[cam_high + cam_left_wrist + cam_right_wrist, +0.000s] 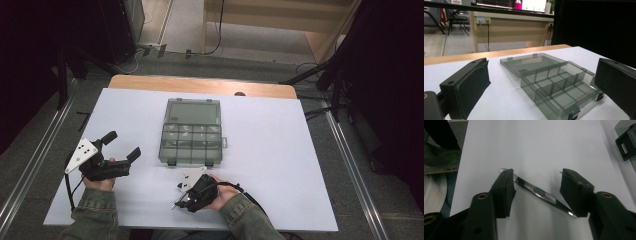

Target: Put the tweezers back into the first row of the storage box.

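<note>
Right gripper [536, 192] tipped over tweezers [539, 193]

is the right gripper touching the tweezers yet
Cannot tell. In the right gripper view the tweezers lie on the table between the open right gripper, both ends running behind the pads, so contact is hidden.

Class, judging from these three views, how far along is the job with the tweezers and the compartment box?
Done: the smoky clear plastic compartment box lies open, lid flat. In hand: the right gripper, jaws open, straddles the slim metal tweezers lying on the white table, not yet gripped. The left gripper is open. Left: probably grasping the tweezers and boxing them.
</note>
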Available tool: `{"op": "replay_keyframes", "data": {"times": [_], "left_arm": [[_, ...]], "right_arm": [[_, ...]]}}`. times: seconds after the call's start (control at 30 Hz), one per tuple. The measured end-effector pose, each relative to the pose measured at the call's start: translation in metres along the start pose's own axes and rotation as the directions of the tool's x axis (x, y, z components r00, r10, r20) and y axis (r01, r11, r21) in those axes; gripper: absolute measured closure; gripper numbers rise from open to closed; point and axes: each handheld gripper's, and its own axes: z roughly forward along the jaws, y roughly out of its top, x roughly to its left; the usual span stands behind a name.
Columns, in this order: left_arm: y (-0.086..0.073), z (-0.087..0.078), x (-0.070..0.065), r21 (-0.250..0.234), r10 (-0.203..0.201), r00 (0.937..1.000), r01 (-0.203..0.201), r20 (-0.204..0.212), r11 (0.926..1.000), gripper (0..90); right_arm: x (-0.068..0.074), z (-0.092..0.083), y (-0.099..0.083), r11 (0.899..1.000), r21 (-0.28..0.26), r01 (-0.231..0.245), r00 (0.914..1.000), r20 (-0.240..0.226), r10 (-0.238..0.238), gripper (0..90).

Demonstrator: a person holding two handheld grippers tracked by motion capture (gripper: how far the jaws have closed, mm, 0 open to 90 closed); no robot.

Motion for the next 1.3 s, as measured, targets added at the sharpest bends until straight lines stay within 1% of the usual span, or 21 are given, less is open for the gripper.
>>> {"op": "replay_keyframes", "data": {"times": [0.03,0.07,0.1,0.17,0.2,0.23,0.27,0.3,0.33,0.37,0.4,0.53,0.57,0.6,0.73,0.77,0.8,0.83,0.93,1.1,1.3], "left_arm": [[0.0,0.0,0.0,-0.003,-0.001,1.0,0.001,0.0,1.0,0.0],[0.0,0.0,0.0,-0.003,-0.001,1.0,0.001,0.0,1.0,0.0],[0.0,0.0,0.0,-0.003,-0.001,1.0,0.001,0.0,1.0,0.0],[0.0,0.0,0.0,-0.004,-0.003,1.0,0.003,-0.001,1.0,0.0],[0.0,0.0,0.001,-0.005,-0.003,1.0,0.003,0.0,1.0,0.0],[0.0,0.0,0.001,-0.005,-0.003,1.0,0.003,0.0,1.0,0.0],[0.0,0.0,0.001,-0.005,-0.003,1.0,0.003,0.0,1.0,0.0],[0.0,0.0,0.001,-0.005,-0.003,1.0,0.003,0.0,1.0,0.0],[0.0,0.0,0.001,-0.005,-0.004,1.0,0.004,0.0,1.0,0.0],[0.0,0.0,0.001,-0.005,-0.004,1.0,0.004,0.0,1.0,0.0],[0.0,0.0,0.001,-0.005,-0.003,1.0,0.003,0.0,1.0,0.0],[0.0,0.0,0.0,-0.005,-0.005,1.0,0.005,-0.001,1.0,0.0],[0.0,0.0,0.0,-0.006,-0.005,1.0,0.005,-0.001,1.0,0.0],[0.0,0.0,0.0,-0.005,-0.003,1.0,0.003,0.0,1.0,0.0],[0.0,0.0,0.001,-0.005,-0.006,1.0,0.006,0.001,1.0,0.0],[0.0,0.0,0.001,-0.004,-0.007,1.0,0.007,0.002,1.0,0.0],[0.0,0.0,0.001,-0.005,-0.008,1.0,0.008,0.002,1.0,0.0],[0.0,0.0,0.001,-0.005,-0.008,1.0,0.008,0.002,1.0,0.0],[0.0,0.0,0.001,-0.004,-0.009,1.0,0.009,0.001,0.9999,0.0],[0.0,-0.001,0.001,-0.006,-0.013,0.9999,0.013,0.002,0.9999,0.0],[0.0,-0.001,0.002,-0.009,-0.021,0.9998,0.021,0.003,0.9997,0.0]], "right_arm": [[0.0,-0.001,0.0,1.0,0.002,0.005,1.0,0.002,-0.005,53.9],[0.0,-0.001,0.0,1.0,0.002,0.005,1.0,0.002,-0.005,53.9],[0.0,-0.001,0.0,1.0,0.002,0.005,1.0,0.002,-0.005,57.0],[0.0,-0.002,0.0,1.0,0.0,-0.016,0.9999,0.001,0.016,64.5],[0.0,-0.002,0.0,1.0,-0.002,-0.013,0.9999,0.004,0.013,68.1],[-0.001,-0.003,0.0,1.0,0.002,-0.022,0.9997,0.006,0.022,76.0],[-0.001,-0.003,0.0,1.0,0.005,-0.029,0.9996,0.007,0.029,79.1],[-0.001,-0.003,0.0,1.0,0.005,-0.029,0.9996,0.007,0.029,79.1],[-0.003,-0.003,0.0,0.999,0.008,-0.04,0.9992,0.003,0.04,84.9],[-0.003,-0.003,0.0,0.999,0.008,-0.04,0.9992,0.003,0.04,84.9],[-0.003,-0.004,0.0,0.998,0.014,-0.062,0.9981,-0.003,0.062,85.7],[-0.004,-0.003,0.0,0.997,0.015,-0.078,0.997,0.0,0.078,85.9],[-0.003,-0.003,0.001,0.996,0.017,-0.092,0.9958,-0.002,0.092,85.9],[-0.004,-0.003,0.001,0.996,0.016,-0.091,0.9958,-0.005,0.091,86.0],[-0.005,-0.003,0.0,0.993,0.017,-0.115,0.9933,-0.015,0.115,86.0],[-0.005,-0.004,0.0,0.993,0.016,-0.113,0.9935,-0.015,0.113,86.0],[-0.005,-0.004,0.0,0.994,0.012,-0.105,0.9945,-0.004,0.105,86.0],[-0.003,-0.005,0.001,0.995,-0.004,-0.1,0.9949,0.01,0.1,86.0],[-0.003,-0.008,0.002,0.996,-0.019,-0.091,0.9956,0.018,0.092,86.0],[-0.006,-0.015,0.003,0.994,-0.049,-0.102,0.9938,0.04,0.104,86.0],[-0.014,-0.026,0.002,0.987,-0.107,-0.12,0.9899,0.062,0.127,86.0]]}}
